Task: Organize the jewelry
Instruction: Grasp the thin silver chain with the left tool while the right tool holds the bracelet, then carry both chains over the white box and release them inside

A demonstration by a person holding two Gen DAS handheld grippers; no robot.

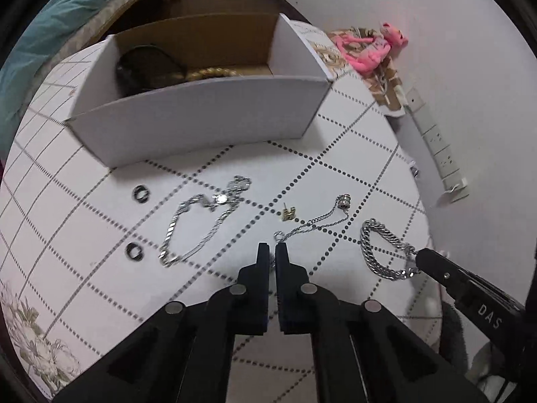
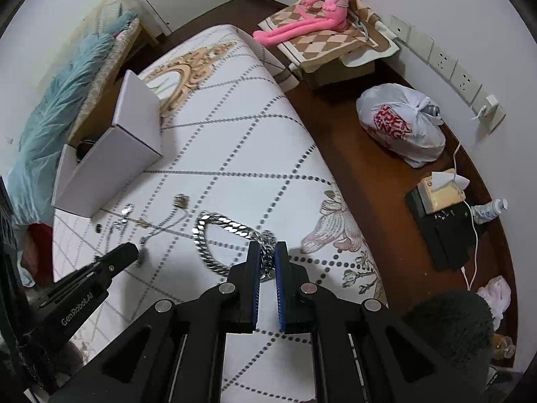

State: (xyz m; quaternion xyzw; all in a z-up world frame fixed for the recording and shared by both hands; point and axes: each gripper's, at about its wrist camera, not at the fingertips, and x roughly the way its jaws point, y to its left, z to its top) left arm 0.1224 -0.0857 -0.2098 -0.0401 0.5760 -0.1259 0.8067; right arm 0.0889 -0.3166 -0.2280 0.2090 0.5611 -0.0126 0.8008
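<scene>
Between right tool (image 2: 267, 255) pads: chain bracelet (image 2: 228, 226).

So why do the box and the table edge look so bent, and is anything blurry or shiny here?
Left wrist view: the fisheye lens bows the white box and darkens the corners; the flat chain glints. Right wrist view: the tablecloth edge curves the same way, the chunky bracelet catches glare, and far small pieces look soft.

Beyond the left gripper's (image 1: 272, 250) tips, the white cardboard box's (image 1: 201, 114) near wall hid most of the dark coiled band (image 1: 147, 67) and gold chain (image 1: 211, 72) inside. The thin silver chain's (image 1: 312, 223) near end vanished behind those black fingers.
</scene>
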